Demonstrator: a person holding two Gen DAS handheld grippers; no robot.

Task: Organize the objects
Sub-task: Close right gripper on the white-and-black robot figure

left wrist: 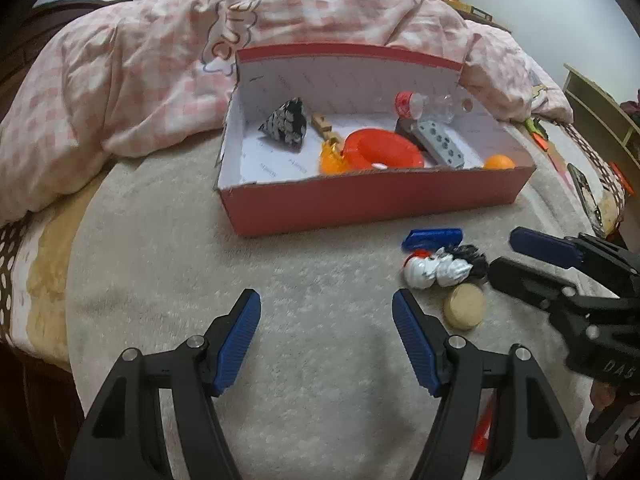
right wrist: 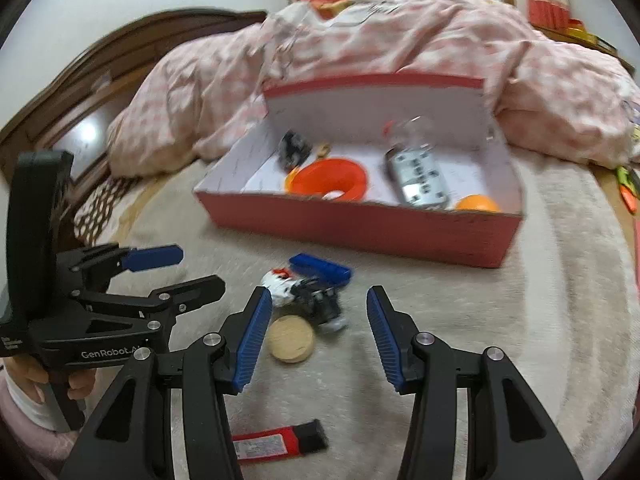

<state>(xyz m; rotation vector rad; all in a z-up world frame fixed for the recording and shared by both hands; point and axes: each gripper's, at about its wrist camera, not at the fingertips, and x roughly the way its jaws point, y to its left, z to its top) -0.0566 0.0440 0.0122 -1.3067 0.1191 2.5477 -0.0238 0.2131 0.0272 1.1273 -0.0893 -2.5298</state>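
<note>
Beige fleece blanket covers the bed I am working over, with a pink checked duvet bunched behind a red cardboard box. Much of the sorting looks done to me: the box already holds an orange bowl, a grey remote, a clear bottle, an orange ball and a patterned pouch. Left on the blanket, just in front of the box, are a blue clip, a black-and-white toy figure, a wooden disc and, nearer me, a red strap. My left gripper hangs spread and empty; my right gripper is also released, holding nothing, near the disc. Motion blur in the right view hides the figure's detail, and the strap is partly cut off behind a finger.
</note>
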